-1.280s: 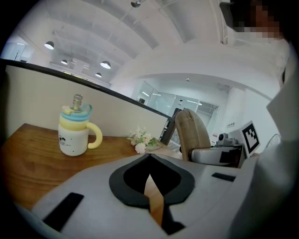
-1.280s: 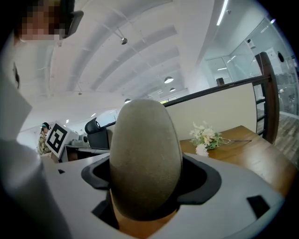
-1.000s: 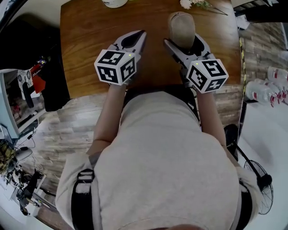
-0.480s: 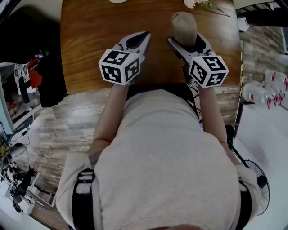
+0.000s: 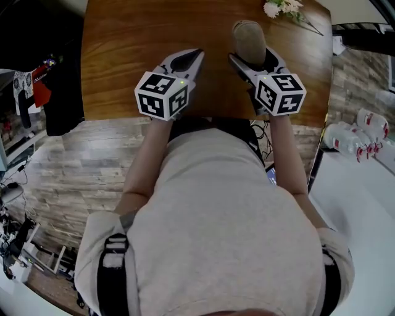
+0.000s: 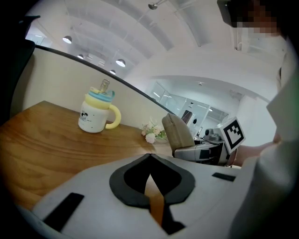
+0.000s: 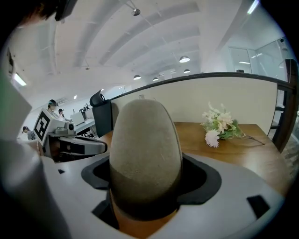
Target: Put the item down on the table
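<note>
Barely anything has shifted except flowers [image 5: 281,8] entering upper right; the right gripper [image 5: 250,55] clenches the tall tan item [image 5: 249,37], the left gripper [image 5: 196,55] is closed on nothing, and if let go before it sits flat on the table [image 5: 123,62], the item may topple.

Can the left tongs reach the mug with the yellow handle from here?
Probably yes. The left tongs are shut on nothing, and only open table lies between them and the mug.

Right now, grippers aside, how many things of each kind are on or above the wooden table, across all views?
Lidded mug with yellow handle: 1
Flower bunch: 1
Beige oval case: 1
Total: 3
</note>
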The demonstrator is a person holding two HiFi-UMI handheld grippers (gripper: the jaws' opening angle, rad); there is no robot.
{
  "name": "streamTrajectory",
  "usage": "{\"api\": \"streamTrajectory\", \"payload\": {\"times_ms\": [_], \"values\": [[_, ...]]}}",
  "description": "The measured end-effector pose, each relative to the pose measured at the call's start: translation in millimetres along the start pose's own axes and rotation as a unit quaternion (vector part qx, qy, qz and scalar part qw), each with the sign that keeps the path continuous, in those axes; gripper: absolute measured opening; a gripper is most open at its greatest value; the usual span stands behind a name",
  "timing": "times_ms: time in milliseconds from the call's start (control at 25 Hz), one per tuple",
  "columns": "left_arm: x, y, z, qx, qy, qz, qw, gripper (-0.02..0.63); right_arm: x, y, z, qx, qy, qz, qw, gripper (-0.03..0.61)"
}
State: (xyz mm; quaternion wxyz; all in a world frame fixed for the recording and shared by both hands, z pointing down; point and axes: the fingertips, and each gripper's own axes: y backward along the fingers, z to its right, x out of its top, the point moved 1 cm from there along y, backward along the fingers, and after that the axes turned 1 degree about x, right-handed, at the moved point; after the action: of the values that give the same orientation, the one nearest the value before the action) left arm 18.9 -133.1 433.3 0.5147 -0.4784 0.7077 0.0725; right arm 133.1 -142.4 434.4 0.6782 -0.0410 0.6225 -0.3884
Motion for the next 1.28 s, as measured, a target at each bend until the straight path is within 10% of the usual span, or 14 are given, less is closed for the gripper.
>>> {"api": "streamTrajectory", "payload": {"times_ms": [1280], "values": [[-38.9,14.2,-54.7,0.047,0.044,-0.019,0.9977,0.012,-80.0,-84.6,16.4,0.014,0.115,-0.233,0.966,0.410]]}}
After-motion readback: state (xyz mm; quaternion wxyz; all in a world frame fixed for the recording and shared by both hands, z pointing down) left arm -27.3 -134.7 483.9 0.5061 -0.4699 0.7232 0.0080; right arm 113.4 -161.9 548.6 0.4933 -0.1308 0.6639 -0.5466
